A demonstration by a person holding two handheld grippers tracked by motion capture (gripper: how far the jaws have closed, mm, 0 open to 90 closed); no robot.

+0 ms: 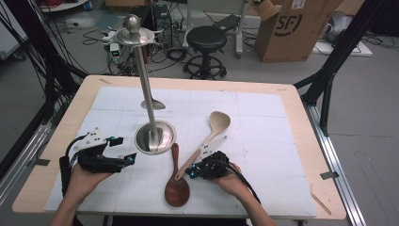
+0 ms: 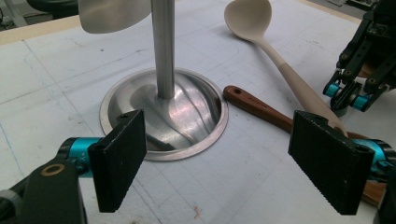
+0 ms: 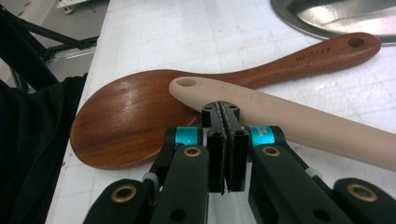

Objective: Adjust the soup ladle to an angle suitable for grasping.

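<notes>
Two spoons lie on the white mat of the desk (image 1: 301, 122), just in front of a steel utensil stand (image 1: 154, 136). The dark wooden spoon (image 1: 176, 186) lies flat with its bowl toward the person and its handle end, pierced by a hole, reaching up beside the round dished base of the stand. The beige ladle-like spoon (image 1: 217, 123) lies aslant, bowl away from the person, and its handle crosses over the wooden spoon's handle; in the right gripper view the beige handle's end, also with a hole, rests on top of the wooden spoon near where bowl meets handle.

The right tool (image 1: 194, 172) sits right at that crossing. Its jaws are pressed flat together with nothing between them, and their tips stand just against the near side of the beige handle (image 3: 280, 116).

The left tool (image 1: 123, 149) rests to the left of the stand's base, jaws spread wide and empty. Seen along it, the left gripper view has the base and the upright post (image 2: 163, 46) between the two black pads (image 2: 119, 158), with the spoons off to the right. A steel spoon (image 1: 154, 104) hangs partway up the stand, behind its post.
</notes>
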